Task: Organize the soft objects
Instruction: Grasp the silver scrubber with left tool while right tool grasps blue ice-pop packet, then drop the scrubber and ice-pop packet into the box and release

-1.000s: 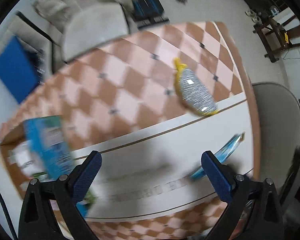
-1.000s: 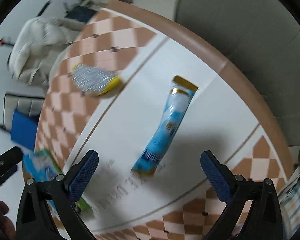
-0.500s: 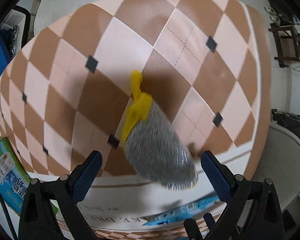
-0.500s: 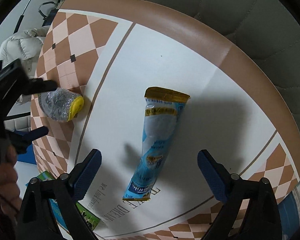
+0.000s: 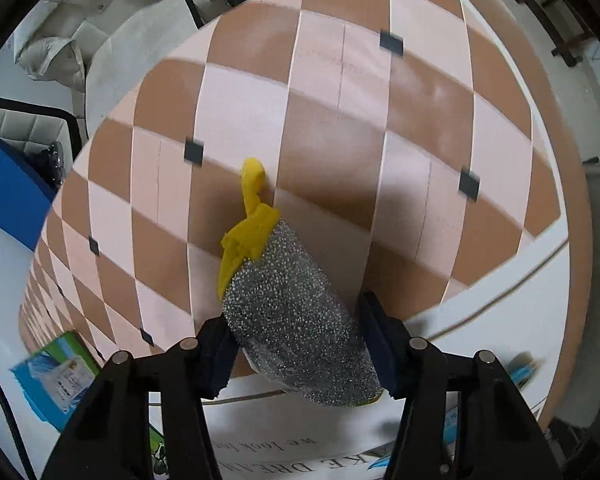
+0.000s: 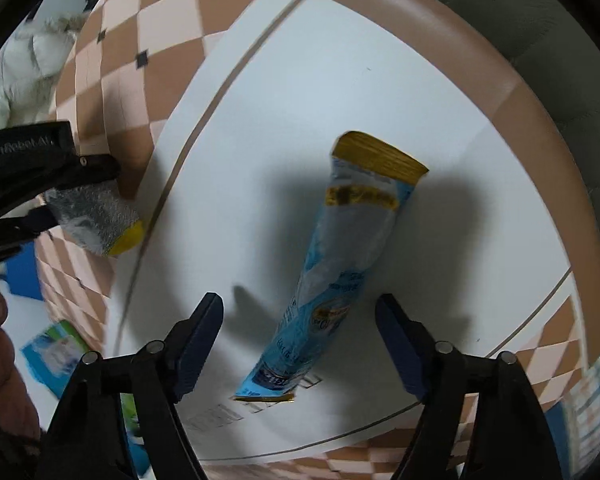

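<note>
A silver glittery sponge with yellow backing and a yellow loop (image 5: pixel 292 304) lies on the checked table top (image 5: pixel 340 120). My left gripper (image 5: pixel 300 344) is closed around it, both blue pads touching its sides. The sponge also shows in the right wrist view (image 6: pixel 96 220), held by the left gripper (image 6: pixel 40 172). A long blue and white soft pouch with a gold end (image 6: pixel 340 264) lies on the white mat (image 6: pixel 480 240). My right gripper (image 6: pixel 300 336) is open just above the pouch's lower half, one finger on each side.
A blue and green packet (image 5: pixel 56 376) lies at the table's left edge. A grey upholstered chair (image 6: pixel 500 20) stands beyond the table's brown rim. A white padded jacket (image 5: pixel 112 12) lies on a seat at the far left.
My left gripper moved forward onto the sponge and closed on it. My right gripper moved lower over the pouch and its fingers came closer together, still open.
</note>
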The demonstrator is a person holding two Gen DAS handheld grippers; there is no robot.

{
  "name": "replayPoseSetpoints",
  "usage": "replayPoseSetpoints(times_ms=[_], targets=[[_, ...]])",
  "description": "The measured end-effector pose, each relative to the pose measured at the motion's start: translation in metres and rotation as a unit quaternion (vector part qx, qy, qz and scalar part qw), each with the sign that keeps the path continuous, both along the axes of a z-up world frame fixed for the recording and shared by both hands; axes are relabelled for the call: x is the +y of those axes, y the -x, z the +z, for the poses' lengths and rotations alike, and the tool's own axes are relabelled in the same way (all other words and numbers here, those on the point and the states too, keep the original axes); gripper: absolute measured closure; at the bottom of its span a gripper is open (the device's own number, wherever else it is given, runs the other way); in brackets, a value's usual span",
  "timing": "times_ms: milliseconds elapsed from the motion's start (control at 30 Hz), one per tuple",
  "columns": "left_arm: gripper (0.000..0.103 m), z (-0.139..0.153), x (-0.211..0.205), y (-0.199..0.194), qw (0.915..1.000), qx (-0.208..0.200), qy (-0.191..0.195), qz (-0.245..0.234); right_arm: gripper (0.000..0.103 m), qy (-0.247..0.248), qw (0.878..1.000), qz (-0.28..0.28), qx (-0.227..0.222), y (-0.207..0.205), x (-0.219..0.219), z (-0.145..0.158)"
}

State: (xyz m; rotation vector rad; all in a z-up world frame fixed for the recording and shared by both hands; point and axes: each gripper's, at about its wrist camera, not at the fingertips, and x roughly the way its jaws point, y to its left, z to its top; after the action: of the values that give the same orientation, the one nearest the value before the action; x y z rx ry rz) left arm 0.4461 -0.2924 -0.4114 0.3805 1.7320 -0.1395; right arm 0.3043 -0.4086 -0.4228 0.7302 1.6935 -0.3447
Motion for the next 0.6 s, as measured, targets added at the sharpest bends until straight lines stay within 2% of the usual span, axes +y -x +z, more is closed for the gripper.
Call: replayPoseSetpoints(times_ms=[33, 67, 100, 167, 300, 500, 600], targets=[[0.05, 0.0, 0.003, 0.006, 1.0, -0.002, -0.003, -0.001, 0.033, 0.013, 1.0, 0.012, 0.004, -0.001, 0.005, 0.001], [0.05, 0.0, 0.007, 0.009, 1.0, -0.003, -0.001, -0.002, 0.041, 0.03, 0.999, 0.023, 0.008, -0.002, 0.01, 0.002], [0.051, 0.0, 0.01, 0.015, 1.0, -0.003, 0.002, -0.003, 0.054, 0.048, 0.998, 0.035, 0.01, -0.003, 0.016, 0.004], [0.053, 0.002, 0.016, 0.022, 1.0, -0.003, 0.006, -0.001, 0.069, 0.062, 0.997, 0.054, 0.007, -0.004, 0.024, 0.006], [0.054, 0.021, 0.038, 0.043, 0.9994, -0.017, 0.028, 0.008, 0.085, 0.066, 0.994, 0.083, -0.003, -0.002, 0.04, 0.009], [0.054, 0.083, 0.081, 0.053, 0.9937, -0.055, 0.091, 0.034, 0.088, 0.08, 0.989, 0.124, -0.034, 0.013, 0.07, 0.045], [0.054, 0.122, 0.119, 0.069, 0.9875, -0.081, 0.126, 0.05, 0.088, 0.076, 0.983, 0.153, -0.069, 0.02, 0.095, 0.082]])
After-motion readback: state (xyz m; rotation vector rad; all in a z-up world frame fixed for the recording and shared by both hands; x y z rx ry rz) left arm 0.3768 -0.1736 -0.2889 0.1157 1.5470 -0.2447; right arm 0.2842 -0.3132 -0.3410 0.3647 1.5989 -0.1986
